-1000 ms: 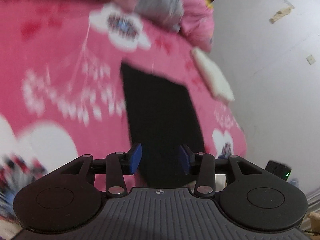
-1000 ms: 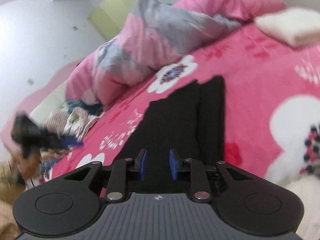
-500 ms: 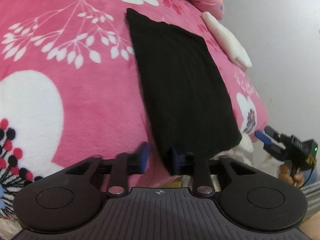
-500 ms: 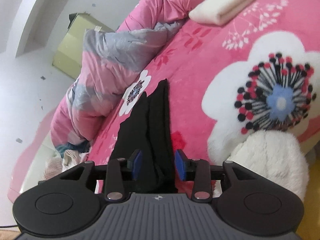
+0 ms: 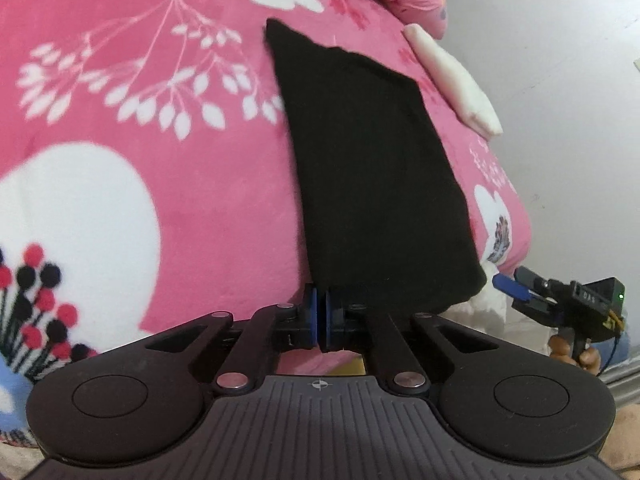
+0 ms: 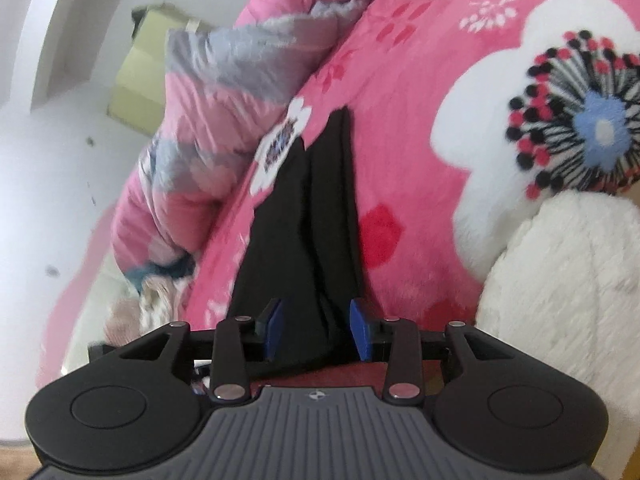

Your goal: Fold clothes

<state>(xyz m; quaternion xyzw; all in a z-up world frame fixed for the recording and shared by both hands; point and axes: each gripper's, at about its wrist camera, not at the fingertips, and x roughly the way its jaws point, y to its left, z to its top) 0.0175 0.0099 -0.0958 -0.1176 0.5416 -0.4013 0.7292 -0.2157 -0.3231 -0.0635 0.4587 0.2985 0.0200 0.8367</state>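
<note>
garment: black garment (image 5: 372, 168) lies flat on the pink floral blanket (image 5: 152, 184), folded lengthwise into a long narrow strip running from the near bed edge toward the far pillows; in the right wrist view (image 6: 308, 216) a crease line shows down its middle.

left gripper: left gripper (image 5: 319, 318) sits at the near left corner of the strip. Blue pads are pressed together; the corner appears pinched between them, though the cloth inside the pads is hard to make out.

right gripper: right gripper (image 6: 316, 326) straddles the near end of the strip on its right side. Jaws stand partly apart, cloth lies between the pads, pads not seen pressing on it.

other items: folded white cloth (image 5: 452, 80) at the far right of the bed; bunched pink-grey quilt (image 6: 224, 120) far left; white fluffy item (image 6: 568, 280) near right.

done (judged): lengthwise fold complete, strip laid straight.

left (judged): right side not yet gripped; near end to be carried toward the far end for the crosswise fold, then flattened.

risk (judged): one-sided grip could skew the layers on lifting.
</note>
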